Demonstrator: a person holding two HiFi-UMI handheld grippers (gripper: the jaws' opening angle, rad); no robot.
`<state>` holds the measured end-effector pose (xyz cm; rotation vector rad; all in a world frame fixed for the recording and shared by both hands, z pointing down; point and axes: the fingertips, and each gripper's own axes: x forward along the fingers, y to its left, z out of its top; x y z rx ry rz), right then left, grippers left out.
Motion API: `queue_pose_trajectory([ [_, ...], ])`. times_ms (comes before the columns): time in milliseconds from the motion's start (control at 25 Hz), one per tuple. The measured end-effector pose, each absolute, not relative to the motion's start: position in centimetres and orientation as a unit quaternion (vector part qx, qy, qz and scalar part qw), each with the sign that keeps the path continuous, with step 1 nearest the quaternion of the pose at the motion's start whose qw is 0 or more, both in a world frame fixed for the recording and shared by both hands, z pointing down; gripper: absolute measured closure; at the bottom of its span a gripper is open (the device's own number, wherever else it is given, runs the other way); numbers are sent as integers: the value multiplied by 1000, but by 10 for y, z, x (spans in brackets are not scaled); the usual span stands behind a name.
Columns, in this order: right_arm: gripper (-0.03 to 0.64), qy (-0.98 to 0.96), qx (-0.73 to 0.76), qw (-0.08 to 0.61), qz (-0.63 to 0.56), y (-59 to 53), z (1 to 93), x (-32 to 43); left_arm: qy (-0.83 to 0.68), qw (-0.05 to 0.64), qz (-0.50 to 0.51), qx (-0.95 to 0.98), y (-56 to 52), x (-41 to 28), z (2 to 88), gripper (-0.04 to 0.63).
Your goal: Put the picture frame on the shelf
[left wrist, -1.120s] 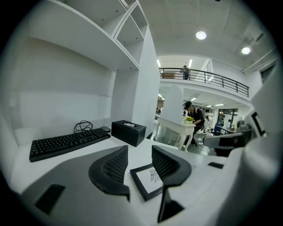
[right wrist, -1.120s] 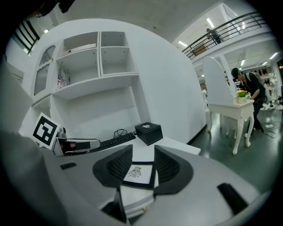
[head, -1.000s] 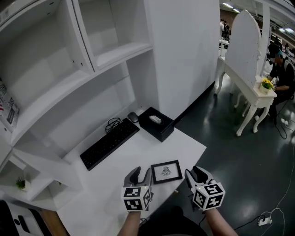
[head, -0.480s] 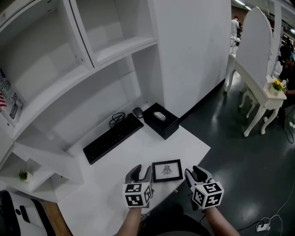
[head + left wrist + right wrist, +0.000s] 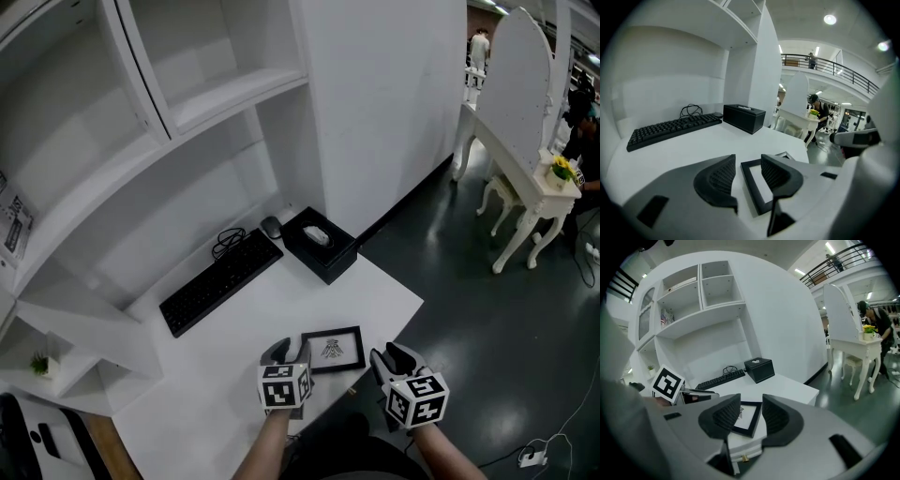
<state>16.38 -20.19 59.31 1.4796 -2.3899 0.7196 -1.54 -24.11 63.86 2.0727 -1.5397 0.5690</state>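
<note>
Over last second left hand-held gripper lowered to left edge of picture frame; jaws apart, edge between them, unclamped. Right hand-held gripper jaws apart, beside frame. Frame flat on counter; grasp judged next, shelf placement pending.

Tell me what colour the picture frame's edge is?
Black; the picture frame shows best in the head view.

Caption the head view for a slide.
Open left gripper and right gripper flank the picture frame lying flat near the desk's front edge; keyboard and black box behind.
</note>
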Motion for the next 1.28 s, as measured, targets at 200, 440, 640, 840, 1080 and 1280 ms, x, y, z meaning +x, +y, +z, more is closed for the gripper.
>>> queue_pose_trajectory([
  [200,477,-815,506,126,252,-203,599,163,-550,276,236,752,-245,-8,667,448],
  [440,477,-811,507,131,259,-205,606,164,-547,293,263,738,-247,-7,686,448],
  [640,477,-808,508,136,266,-206,611,164,-537,308,275,735,-246,-6,696,448],
  [840,477,-806,508,143,269,-206,617,164,-533,318,276,734,-246,-5,697,449],
  [1080,477,-803,502,169,272,-210,630,159,-532,330,276,729,-246,-3,698,477],
  [1280,465,-802,491,202,274,-217,648,147,-534,333,275,727,-246,-4,698,479],
])
